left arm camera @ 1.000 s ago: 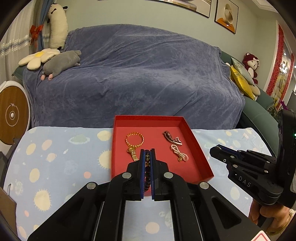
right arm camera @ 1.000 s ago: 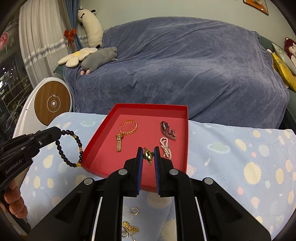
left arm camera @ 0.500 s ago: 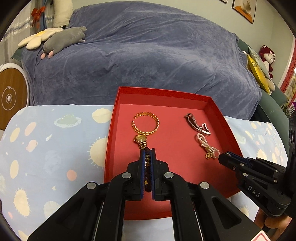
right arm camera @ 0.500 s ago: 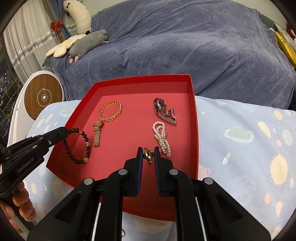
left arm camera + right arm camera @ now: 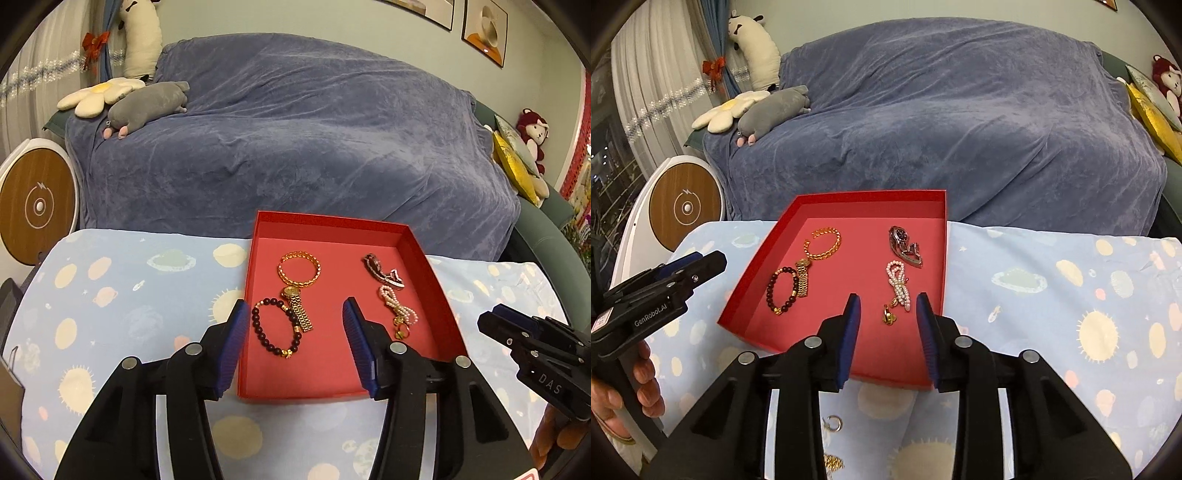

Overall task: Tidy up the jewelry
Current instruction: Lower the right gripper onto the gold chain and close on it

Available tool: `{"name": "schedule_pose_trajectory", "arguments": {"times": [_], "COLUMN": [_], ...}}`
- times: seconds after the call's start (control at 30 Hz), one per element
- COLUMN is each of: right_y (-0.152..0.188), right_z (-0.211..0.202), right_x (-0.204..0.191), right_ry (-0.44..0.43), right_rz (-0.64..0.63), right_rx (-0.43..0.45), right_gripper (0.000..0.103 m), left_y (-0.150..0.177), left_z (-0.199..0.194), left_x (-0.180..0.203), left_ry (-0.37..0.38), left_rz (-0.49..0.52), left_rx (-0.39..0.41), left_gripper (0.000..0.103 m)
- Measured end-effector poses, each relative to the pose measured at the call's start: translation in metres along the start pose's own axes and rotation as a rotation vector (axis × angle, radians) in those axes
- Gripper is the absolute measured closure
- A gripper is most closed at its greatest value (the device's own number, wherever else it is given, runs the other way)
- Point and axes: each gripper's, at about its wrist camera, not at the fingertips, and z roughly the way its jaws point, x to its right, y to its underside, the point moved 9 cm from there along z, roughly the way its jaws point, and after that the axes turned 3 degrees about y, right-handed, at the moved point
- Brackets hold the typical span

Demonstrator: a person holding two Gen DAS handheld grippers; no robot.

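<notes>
A red tray (image 5: 439, 302) (image 5: 750, 295) sits on the blue patterned cloth. In it lie a dark bead bracelet (image 5: 275, 328) (image 5: 783, 291), a gold watch (image 5: 300, 291) (image 5: 812, 258), a dark watch (image 5: 382, 269) (image 5: 905, 245), a pearl piece (image 5: 397, 306) (image 5: 899, 282) and a small gold earring (image 5: 402, 330) (image 5: 888, 315). My left gripper (image 5: 293, 308) is open and empty above the bead bracelet. My right gripper (image 5: 888, 302) is open and empty above the earring.
A small hoop (image 5: 833, 422) and a gold chain (image 5: 833, 461) lie on the cloth below my right gripper. A blue-covered sofa (image 5: 295, 147) stands behind the table. A round white device (image 5: 35, 206) stands at the left.
Both grippers opened. The bead bracelet dropped from the left one into the tray, and the gold earring dropped from the right one. Both grippers pulled back a little.
</notes>
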Motion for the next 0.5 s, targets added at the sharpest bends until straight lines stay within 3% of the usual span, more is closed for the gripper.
{"name": "schedule_pose_trajectory", "arguments": {"times": [0.03,0.23,0.4,0.5], "right_y": [0.004,0.051,0.097,0.121], "right_z": [-0.010,-0.049,-0.053,-0.043], "right_x": [-0.001,-0.008,-0.019,-0.032], "right_ry": [0.000,-0.021,-0.049,-0.053], "right_rz": [-0.001,0.008,0.020,-0.035], "right_rx": [0.005,-0.012,-0.079,-0.128], "right_gripper": [0.072,0.070,0.070,0.070], "left_y": [0.002,0.038,0.091,0.113], "left_z": [-0.010,-0.052,-0.055,-0.054], "left_x": [0.000,-0.006,-0.007,-0.003], "left_ry": [0.006,0.002,0.018,0.036], "left_rz": [-0.008,-0.044,-0.072,-0.067], "left_rx": [0.005,-0.011,-0.096,-0.134], "left_gripper": [0.045,0.044,0.044,0.044]}}
